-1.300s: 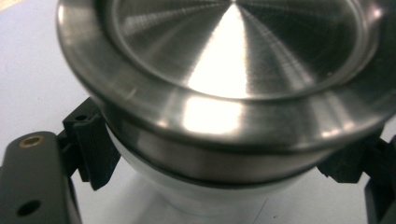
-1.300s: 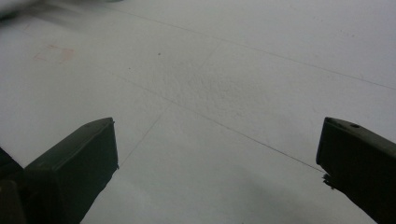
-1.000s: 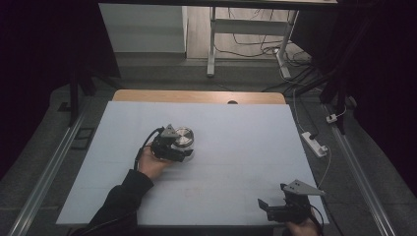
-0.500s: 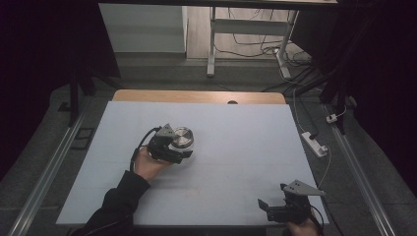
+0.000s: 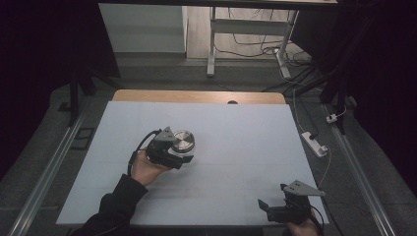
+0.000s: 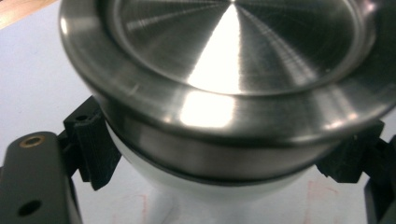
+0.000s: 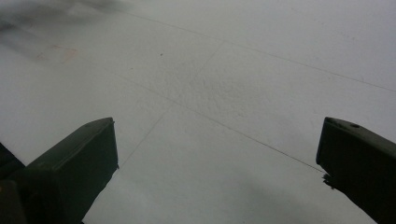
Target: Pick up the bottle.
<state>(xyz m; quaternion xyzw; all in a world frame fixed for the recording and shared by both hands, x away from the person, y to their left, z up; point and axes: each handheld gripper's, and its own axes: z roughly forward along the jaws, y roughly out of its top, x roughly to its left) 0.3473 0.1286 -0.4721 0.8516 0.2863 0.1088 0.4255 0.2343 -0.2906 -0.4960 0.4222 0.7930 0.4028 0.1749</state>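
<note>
Left of centre in the high view, the left tool (image 5: 181, 152) has its jaws clamped around a round container with a brushed steel lid (image 5: 182, 141), and the person's left hand (image 5: 145, 168) wraps the tool's body from below. In the left gripper view the grip shows close up: the black pads (image 6: 93, 144) press in on the pale body (image 6: 196, 193) just under the lid's overhanging rim, one at the left edge of the frame and one at the right, so the wide lid sits above them like a collar, which should stop the container sliding down through the jaws. The steel top (image 6: 233, 51) tilts a little toward the camera, and the pale blue desk (image 5: 236, 128) shows beneath the body. I'd judge the container is being carried clear of the surface, though its foot lies below the frame, so I can't confirm a gap. Down in the lower right corner of the high view, the right tool (image 5: 275, 209) rests at the desk's near edge, well apart from the action. In the right gripper view its jaws stand wide apart with bare desk (image 7: 210, 93) between them, parked out of the way and ready to take something.
</note>
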